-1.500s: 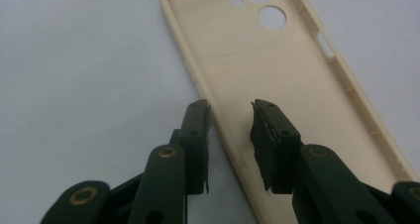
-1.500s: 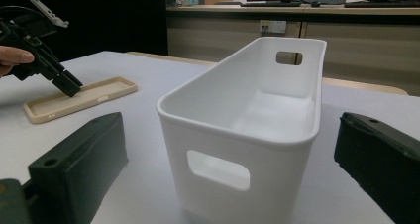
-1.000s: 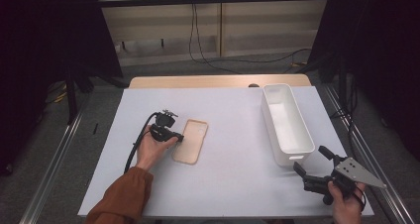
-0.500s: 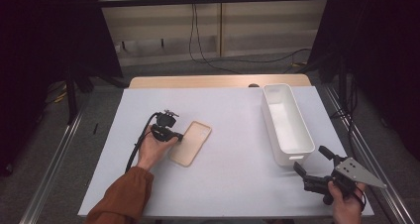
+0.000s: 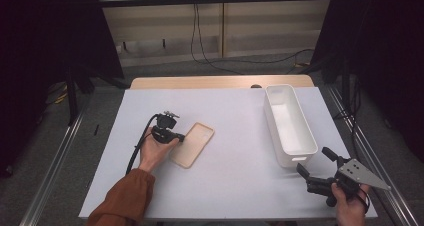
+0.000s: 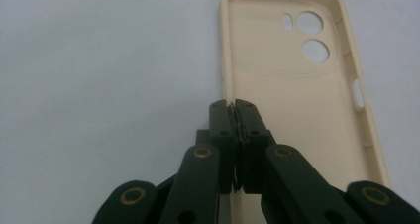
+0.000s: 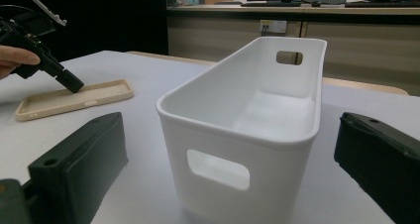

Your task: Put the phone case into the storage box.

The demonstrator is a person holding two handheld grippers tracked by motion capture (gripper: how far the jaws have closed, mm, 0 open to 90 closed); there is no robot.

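Left gripper (image 6: 235, 106) jaws have just closed onto thin side wall of phone case (image 6: 292, 85); right gripper (image 5: 317, 168) wide open, empty; risk: soft rim slips out on lifting.

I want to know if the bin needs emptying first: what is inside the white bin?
The white bin looks empty: its bare white floor and inner walls show in the high view and the right gripper view. The strip of floor right behind its near wall is hidden in the right gripper view.
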